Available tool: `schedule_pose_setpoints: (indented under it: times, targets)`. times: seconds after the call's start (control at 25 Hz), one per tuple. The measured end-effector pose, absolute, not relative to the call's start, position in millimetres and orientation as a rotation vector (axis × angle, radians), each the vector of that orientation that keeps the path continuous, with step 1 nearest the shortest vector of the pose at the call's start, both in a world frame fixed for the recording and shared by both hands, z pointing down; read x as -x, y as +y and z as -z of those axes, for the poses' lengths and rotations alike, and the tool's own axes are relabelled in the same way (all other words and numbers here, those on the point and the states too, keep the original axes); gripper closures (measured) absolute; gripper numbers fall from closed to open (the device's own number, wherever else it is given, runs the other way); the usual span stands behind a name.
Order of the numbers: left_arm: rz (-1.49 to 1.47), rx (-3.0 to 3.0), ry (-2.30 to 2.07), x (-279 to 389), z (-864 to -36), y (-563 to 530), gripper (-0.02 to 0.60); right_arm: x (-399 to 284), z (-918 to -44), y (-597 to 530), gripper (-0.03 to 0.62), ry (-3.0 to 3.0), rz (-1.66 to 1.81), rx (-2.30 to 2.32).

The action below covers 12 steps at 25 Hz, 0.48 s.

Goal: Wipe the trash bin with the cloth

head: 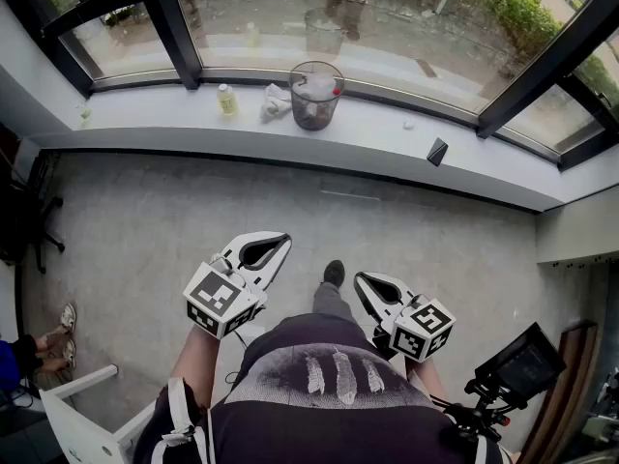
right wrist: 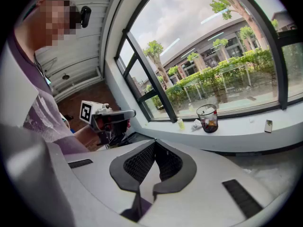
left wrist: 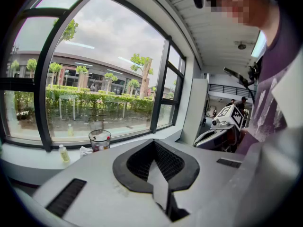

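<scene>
Left gripper (head: 282,242) and right gripper (head: 361,281): jaws fully closed, nothing held, above the floor (head: 145,220). The trash bin (head: 315,95) stands on the window ledge (head: 484,158), well apart from both. The crumpled cloth (head: 276,102) lies just beside it, with a small bottle (head: 227,101) near.

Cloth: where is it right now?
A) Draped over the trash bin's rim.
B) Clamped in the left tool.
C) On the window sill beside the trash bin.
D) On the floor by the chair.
C: the cloth lies crumpled on the window sill just left of the trash bin, and the left tool and right tool are both shut with nothing in them.
</scene>
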<state>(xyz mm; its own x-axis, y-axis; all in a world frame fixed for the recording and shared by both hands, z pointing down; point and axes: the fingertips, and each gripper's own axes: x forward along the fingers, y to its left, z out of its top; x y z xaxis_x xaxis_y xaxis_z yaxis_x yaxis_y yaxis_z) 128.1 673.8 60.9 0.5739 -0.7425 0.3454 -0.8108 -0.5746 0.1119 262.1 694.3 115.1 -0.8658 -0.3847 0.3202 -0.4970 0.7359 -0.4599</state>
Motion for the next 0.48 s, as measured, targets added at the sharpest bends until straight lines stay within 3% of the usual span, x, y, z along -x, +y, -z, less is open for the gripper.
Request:
schedule_pose_setpoints:
  times: [0.48]
  targets:
    - [-0.44,-2.401,-1.437,-167.7,-43.6,530.4,0.595,-316.8,-106.3,499.5,0.597,-2.703,-0.683,-0.536]
